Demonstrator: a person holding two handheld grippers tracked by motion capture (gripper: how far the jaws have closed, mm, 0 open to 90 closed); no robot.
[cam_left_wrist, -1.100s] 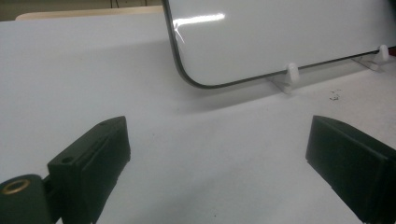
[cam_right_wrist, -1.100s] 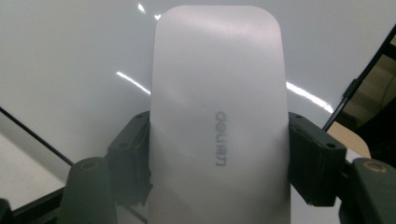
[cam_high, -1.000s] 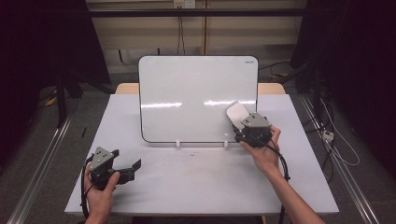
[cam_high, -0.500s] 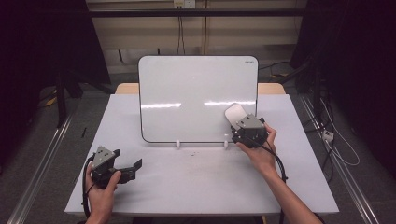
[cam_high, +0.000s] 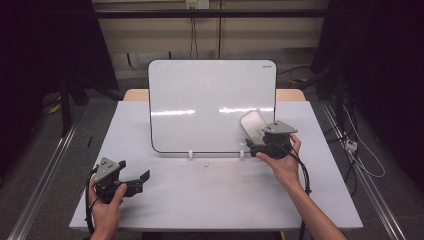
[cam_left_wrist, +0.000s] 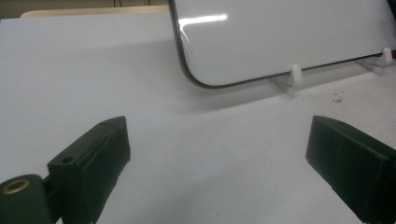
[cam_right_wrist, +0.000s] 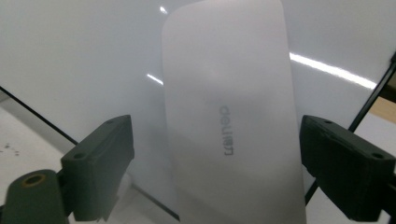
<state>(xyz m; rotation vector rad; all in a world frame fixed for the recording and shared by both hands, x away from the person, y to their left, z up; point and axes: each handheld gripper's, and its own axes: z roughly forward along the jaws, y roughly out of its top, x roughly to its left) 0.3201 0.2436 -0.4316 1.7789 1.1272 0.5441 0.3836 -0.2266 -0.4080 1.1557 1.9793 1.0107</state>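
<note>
Leaning against the whiteboard (cam_high: 212, 105) at its lower right — a white eraser (cam_right_wrist: 231, 116), between the right hand-held gripper (cam_high: 252, 145) jaws, which have just been opening and now stand spread, clear of its sides. Left hand-held gripper (cam_high: 142, 179) rests low on the worktop (cam_high: 210, 195), well apart from the board — jaws wide, nothing between them.

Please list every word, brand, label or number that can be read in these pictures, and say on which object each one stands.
"deli": grey embossed letters, turned sideways in the right gripper view, on the white rounded rectangular plastic eraser that stands against the white glossy whiteboard with rounded corners.
Small dark mark at the whiteboard's top right corner: too small to read.
No other readable text.
</note>
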